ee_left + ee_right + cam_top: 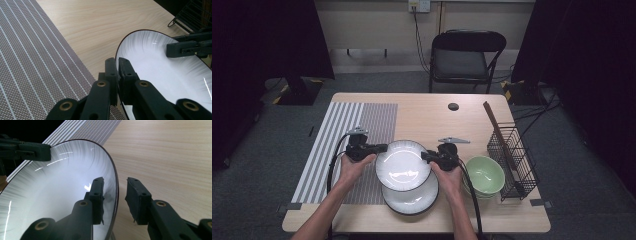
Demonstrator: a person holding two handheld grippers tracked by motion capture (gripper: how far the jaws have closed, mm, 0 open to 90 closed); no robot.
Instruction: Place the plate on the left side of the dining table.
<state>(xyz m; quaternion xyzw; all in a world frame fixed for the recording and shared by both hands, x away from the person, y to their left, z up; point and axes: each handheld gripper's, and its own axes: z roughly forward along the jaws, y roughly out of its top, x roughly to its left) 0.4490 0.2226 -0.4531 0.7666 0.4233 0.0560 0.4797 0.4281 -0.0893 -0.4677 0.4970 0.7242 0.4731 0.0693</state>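
Holding the upper plate [403,165] between us, we have our left gripper [381,148] on its left rim and our right gripper [428,156] on its right rim. In the left gripper view our jaws are pinched tight on the dark-edged rim of the plate [160,67], pads pressing from both sides. In the right gripper view our jaws stand apart with the rim of the plate [62,190] running between them; one pad lies over the white inner face, the other hangs clear outside the rim, so that side is not clamped.

The plate sits raised and tilted above a second plate [412,197] that lies flat on the tabletop [432,110], near its front edge and partly covered by the upper one. A striped placemat [352,135] lies on the tabletop to the left. To the right, green bowls [484,175] stand stacked just beside a black wire rack [512,160], which is well apart from the plate we hold.
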